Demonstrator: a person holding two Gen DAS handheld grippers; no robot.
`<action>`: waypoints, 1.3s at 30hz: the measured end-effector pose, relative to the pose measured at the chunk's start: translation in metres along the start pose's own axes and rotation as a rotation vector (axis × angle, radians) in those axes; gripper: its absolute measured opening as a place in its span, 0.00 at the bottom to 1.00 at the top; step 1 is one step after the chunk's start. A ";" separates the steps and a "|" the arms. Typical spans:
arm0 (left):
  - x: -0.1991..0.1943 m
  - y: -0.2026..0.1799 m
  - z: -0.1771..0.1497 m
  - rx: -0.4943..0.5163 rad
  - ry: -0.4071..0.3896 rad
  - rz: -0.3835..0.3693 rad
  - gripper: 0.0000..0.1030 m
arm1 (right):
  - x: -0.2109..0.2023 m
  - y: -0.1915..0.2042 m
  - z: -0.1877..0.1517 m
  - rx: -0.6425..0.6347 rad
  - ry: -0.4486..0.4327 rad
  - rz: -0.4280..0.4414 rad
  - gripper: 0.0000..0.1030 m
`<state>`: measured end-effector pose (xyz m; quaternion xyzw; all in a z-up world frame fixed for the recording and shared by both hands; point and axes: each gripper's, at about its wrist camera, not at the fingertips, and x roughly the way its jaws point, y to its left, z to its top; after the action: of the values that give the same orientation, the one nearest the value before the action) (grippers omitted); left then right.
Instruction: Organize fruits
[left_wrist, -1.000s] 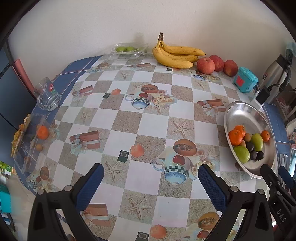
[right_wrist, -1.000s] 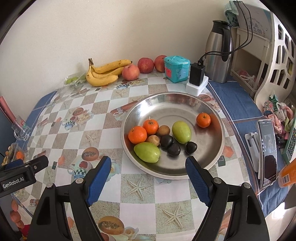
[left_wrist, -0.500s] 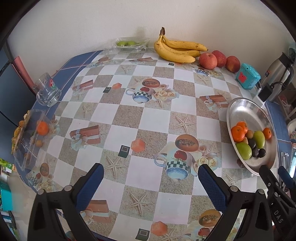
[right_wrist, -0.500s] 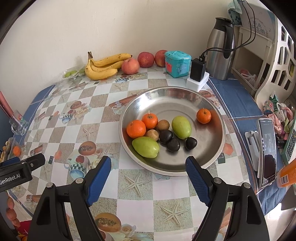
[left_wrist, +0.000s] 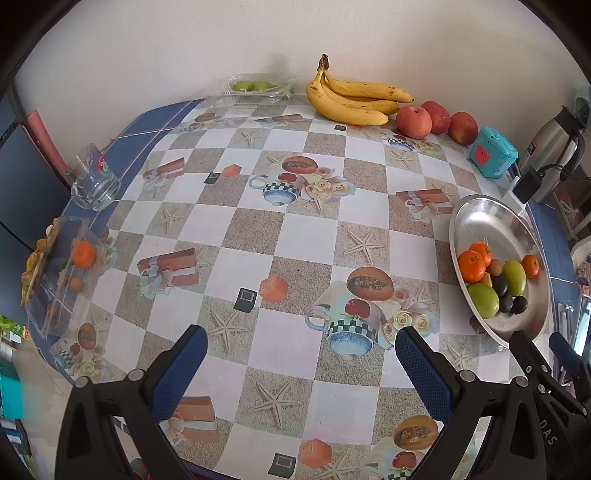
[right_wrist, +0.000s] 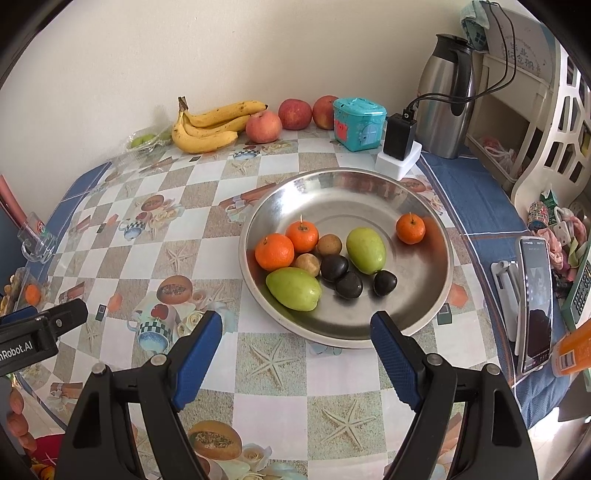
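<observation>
A steel bowl (right_wrist: 424, 299) on the table holds three oranges (right_wrist: 274, 252), two green mangoes (right_wrist: 293, 288), two small brown fruits and three dark ones. The bowl also shows in the left wrist view (left_wrist: 480, 218). A banana bunch (left_wrist: 354, 99) and three red apples (left_wrist: 413, 121) lie at the far edge by the wall. My right gripper (right_wrist: 295, 332) is open and empty, above the table just short of the bowl's near rim. My left gripper (left_wrist: 301, 349) is open and empty over the table's near middle.
A clear glass mug (left_wrist: 92, 181) and a clear plastic box with an orange (left_wrist: 83, 254) sit at the left edge. A teal box (right_wrist: 358, 123), charger (right_wrist: 399, 136) and steel kettle (right_wrist: 448, 96) stand behind the bowl. A phone (right_wrist: 533, 302) lies at the right.
Both grippers have drawn back and up from the table, so the fruits look farther away. Both stay open and empty. No fruit has moved.
</observation>
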<state>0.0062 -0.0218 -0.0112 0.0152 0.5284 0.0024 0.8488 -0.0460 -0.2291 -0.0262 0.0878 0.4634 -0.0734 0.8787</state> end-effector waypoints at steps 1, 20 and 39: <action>0.000 0.000 0.000 0.000 0.000 0.000 1.00 | 0.000 0.000 0.000 -0.001 0.000 -0.001 0.81; 0.002 0.000 -0.002 0.000 0.007 0.005 1.00 | 0.000 0.001 0.000 -0.007 0.008 -0.005 0.81; 0.001 0.000 -0.001 -0.002 0.008 0.007 1.00 | 0.001 0.001 -0.001 -0.010 0.011 -0.006 0.81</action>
<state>0.0053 -0.0218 -0.0127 0.0164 0.5316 0.0059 0.8468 -0.0458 -0.2278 -0.0271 0.0825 0.4689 -0.0733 0.8763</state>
